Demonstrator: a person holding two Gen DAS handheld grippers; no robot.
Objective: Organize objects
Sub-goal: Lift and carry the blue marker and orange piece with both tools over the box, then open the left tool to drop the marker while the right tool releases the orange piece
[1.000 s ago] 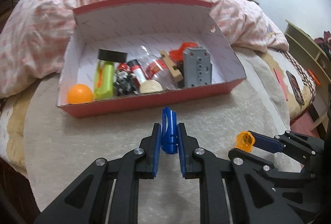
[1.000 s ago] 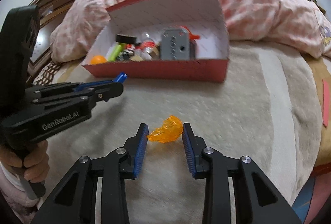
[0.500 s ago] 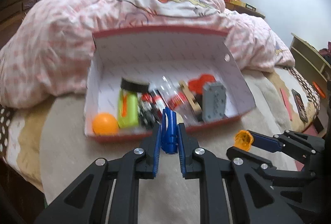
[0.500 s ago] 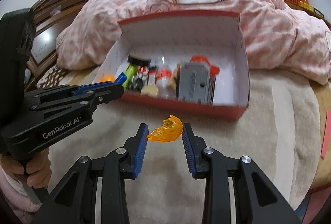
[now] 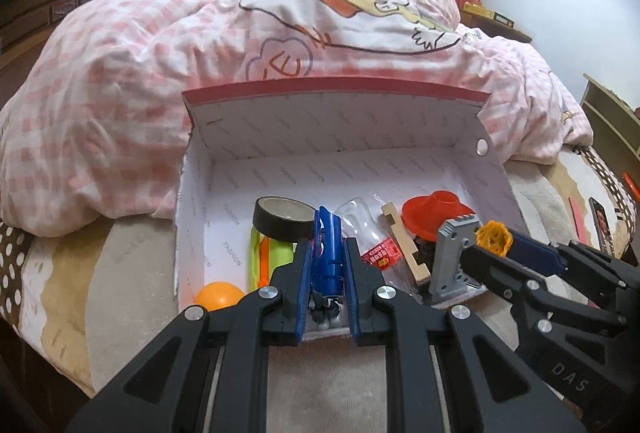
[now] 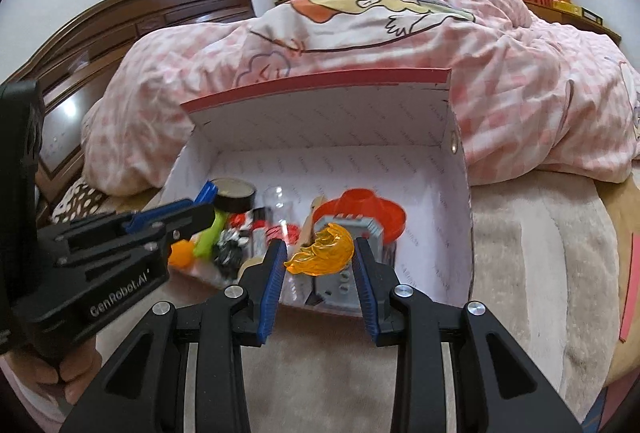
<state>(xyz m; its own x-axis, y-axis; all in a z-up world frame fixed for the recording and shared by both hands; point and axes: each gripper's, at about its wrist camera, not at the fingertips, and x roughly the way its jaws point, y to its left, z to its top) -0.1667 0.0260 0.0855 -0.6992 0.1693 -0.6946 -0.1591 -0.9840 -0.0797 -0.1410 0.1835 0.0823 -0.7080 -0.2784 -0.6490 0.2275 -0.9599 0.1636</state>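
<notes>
Two pieces left to drop, both already carried up to the red cardboard box (image 5: 340, 93) on the bed. Left gripper (image 5: 328, 273) pinching a small blue plastic tube (image 5: 327, 253), poised over the near wall. Right gripper (image 6: 320, 257) clamped on a translucent orange flame-shaped piece (image 6: 324, 253), likewise at the near edge. Already lying inside: orange ball (image 5: 218, 295), green jar with black lid (image 5: 268, 257), grey block (image 5: 454, 257), red hat-shaped toy (image 5: 436, 213). Remaining, probably: reach in, release both.
</notes>
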